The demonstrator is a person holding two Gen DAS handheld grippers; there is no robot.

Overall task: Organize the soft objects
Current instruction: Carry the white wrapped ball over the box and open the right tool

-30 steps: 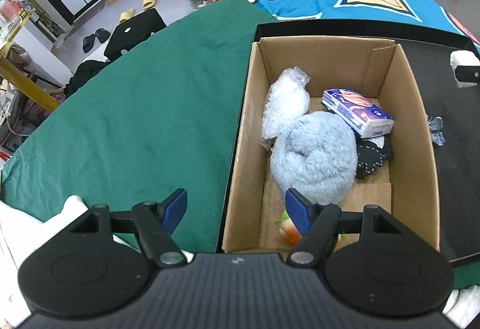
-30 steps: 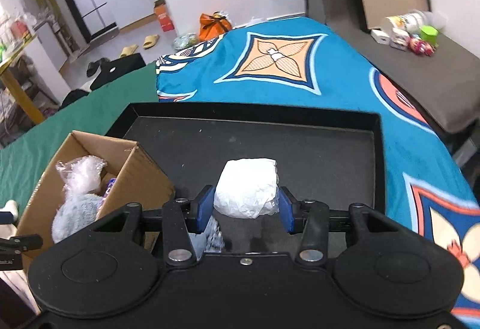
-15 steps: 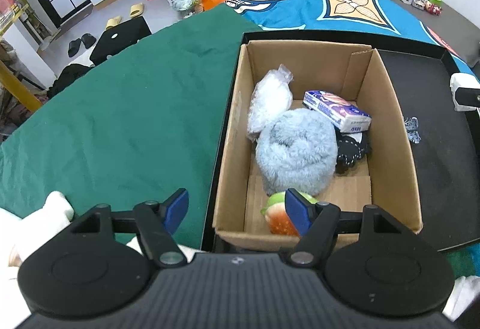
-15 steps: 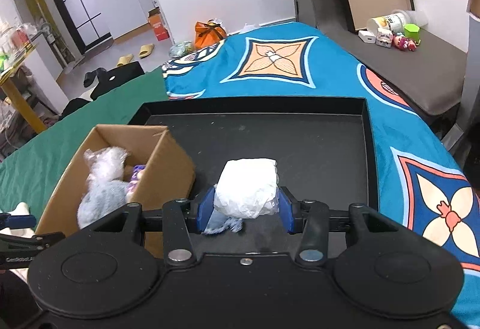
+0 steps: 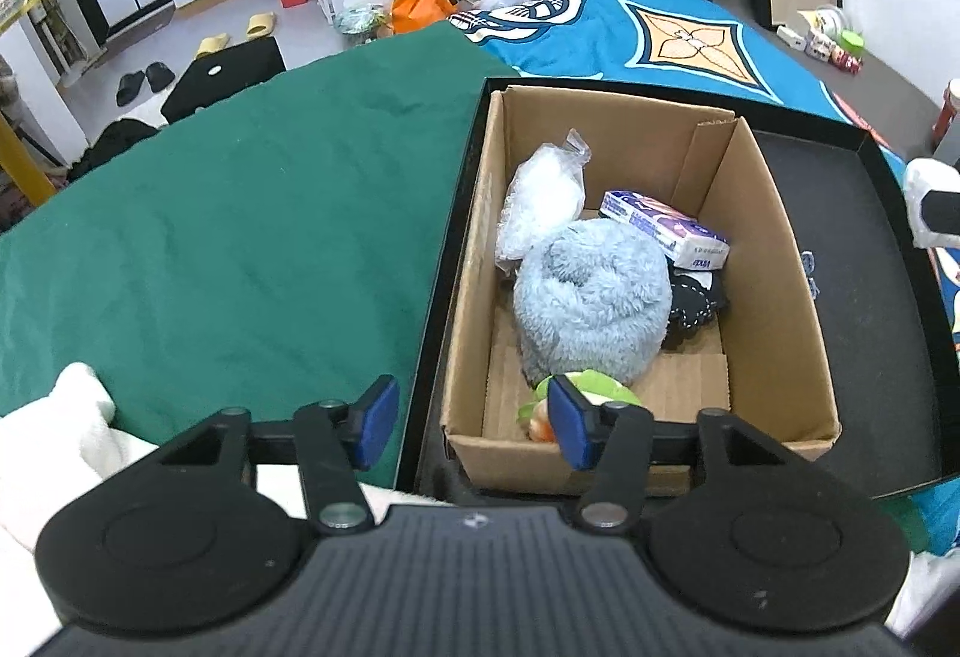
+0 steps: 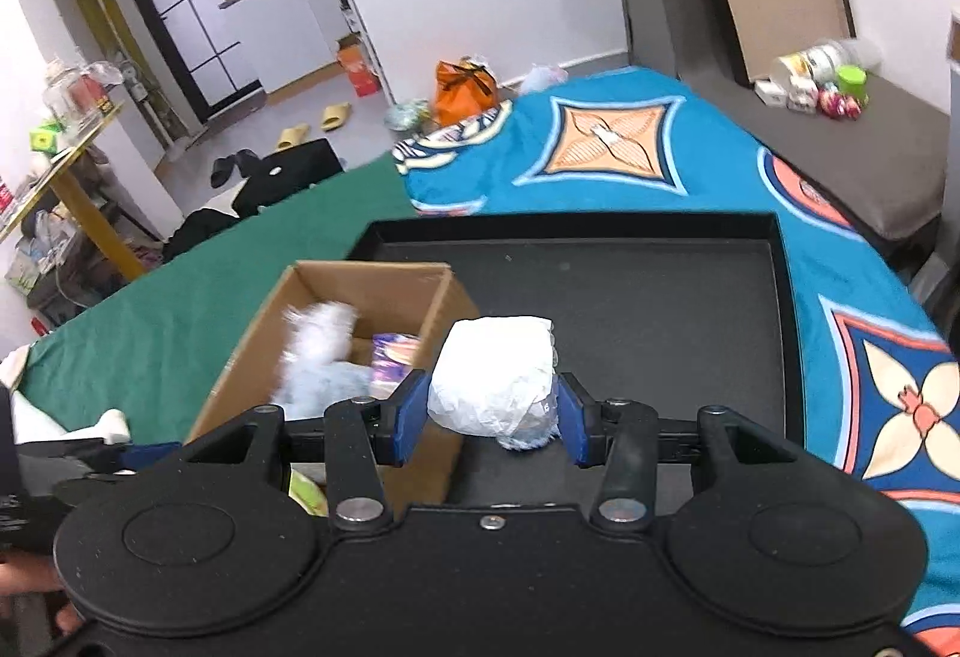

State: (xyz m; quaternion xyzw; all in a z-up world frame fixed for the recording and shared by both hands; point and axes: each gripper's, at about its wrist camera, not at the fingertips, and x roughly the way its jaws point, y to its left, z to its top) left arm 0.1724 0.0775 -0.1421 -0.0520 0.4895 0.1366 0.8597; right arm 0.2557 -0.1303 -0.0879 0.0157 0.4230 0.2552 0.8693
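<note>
A cardboard box [image 5: 774,261] stands in a black tray [image 5: 864,249]. It holds a fluffy grey-blue bundle [image 5: 594,297], a clear plastic bag [image 5: 543,195], a tissue pack [image 5: 666,228], a dark cloth [image 5: 696,303] and a green-orange toy [image 5: 540,411]. My left gripper [image 5: 474,423] is open and empty above the box's near left corner. My right gripper [image 6: 489,417] is shut on a white wrapped bundle [image 6: 495,381], held above the tray just right of the box [image 6: 324,333]. A small bluish scrap [image 5: 810,267] lies on the tray.
Green cloth [image 5: 240,213] covers the surface left of the tray, a blue patterned cloth [image 6: 660,159] lies behind and right. A white cloth [image 5: 66,417] lies at the near left. The tray floor [image 6: 648,309] stretches right of the box.
My right gripper has risen and shifted left toward the box with the white bundle in it. My left gripper has pulled back and up from the box, still open.
</note>
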